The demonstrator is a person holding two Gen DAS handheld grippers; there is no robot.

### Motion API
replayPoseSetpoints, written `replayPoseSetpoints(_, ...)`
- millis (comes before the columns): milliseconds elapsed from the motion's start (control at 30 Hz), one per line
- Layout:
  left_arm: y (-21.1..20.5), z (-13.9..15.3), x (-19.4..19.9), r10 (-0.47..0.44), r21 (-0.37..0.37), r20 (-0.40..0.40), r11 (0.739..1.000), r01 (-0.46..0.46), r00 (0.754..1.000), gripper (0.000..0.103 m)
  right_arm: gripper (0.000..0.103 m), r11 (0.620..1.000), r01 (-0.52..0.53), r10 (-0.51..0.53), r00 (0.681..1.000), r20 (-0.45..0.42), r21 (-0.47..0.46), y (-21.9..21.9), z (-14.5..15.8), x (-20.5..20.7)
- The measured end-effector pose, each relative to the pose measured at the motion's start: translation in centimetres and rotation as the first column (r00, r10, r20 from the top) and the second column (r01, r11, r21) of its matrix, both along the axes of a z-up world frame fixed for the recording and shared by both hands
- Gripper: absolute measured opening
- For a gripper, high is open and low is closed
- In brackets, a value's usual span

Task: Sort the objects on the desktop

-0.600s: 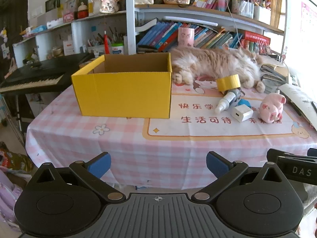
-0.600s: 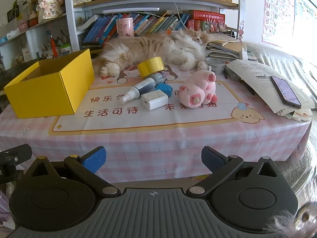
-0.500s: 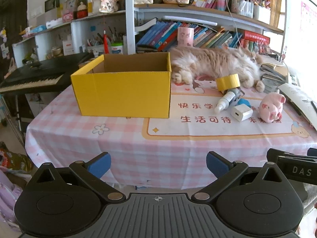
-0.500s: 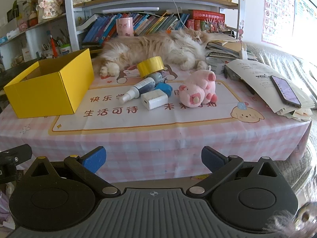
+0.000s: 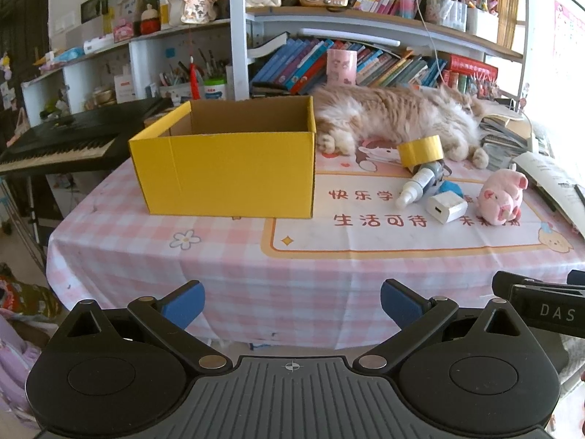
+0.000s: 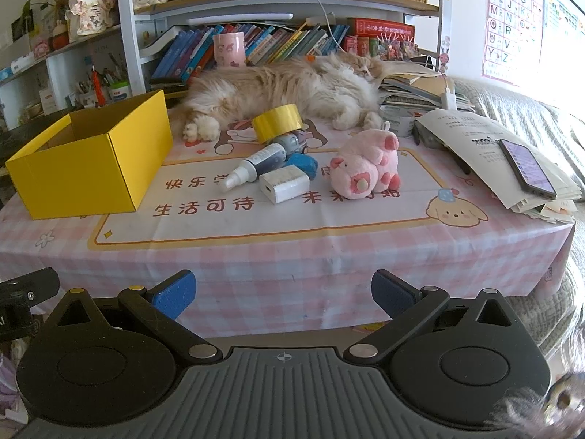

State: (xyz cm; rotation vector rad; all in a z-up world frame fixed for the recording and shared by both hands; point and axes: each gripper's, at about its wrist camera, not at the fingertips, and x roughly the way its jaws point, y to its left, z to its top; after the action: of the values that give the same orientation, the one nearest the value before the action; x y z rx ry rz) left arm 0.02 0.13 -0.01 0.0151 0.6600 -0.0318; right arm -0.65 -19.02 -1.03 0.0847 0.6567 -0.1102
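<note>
Left wrist: left gripper point(image 5: 292, 301) spread wide, holding nothing, short of the surface point(image 5: 226, 256).
The empty yellow cardboard box point(image 5: 226, 172) stands left of a tape roll point(image 5: 420, 149), spray bottle point(image 5: 416, 186), white charger point(image 5: 446, 207) and pink plush pig point(image 5: 500, 201).

Right wrist: right gripper point(image 6: 283, 292) equally spread and empty; the same clutter lies beside the box point(image 6: 91, 168), before a sleeping cat point(image 6: 285, 87).

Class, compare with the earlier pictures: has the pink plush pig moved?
No. The pink plush pig lies in the same spot beside the white charger block.
</note>
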Motion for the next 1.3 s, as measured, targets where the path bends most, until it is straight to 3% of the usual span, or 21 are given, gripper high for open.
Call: replayPoseSetpoints(1300, 0.5, -0.6, 0.8, -0.029, -0.003, -0.024, 1.000, 0.029, 0.999, 0.103, 0.103, 1.000, 0.000, -0.001, 1.000, -0.022, -0.011, 0.6, 0.0, 1.0)
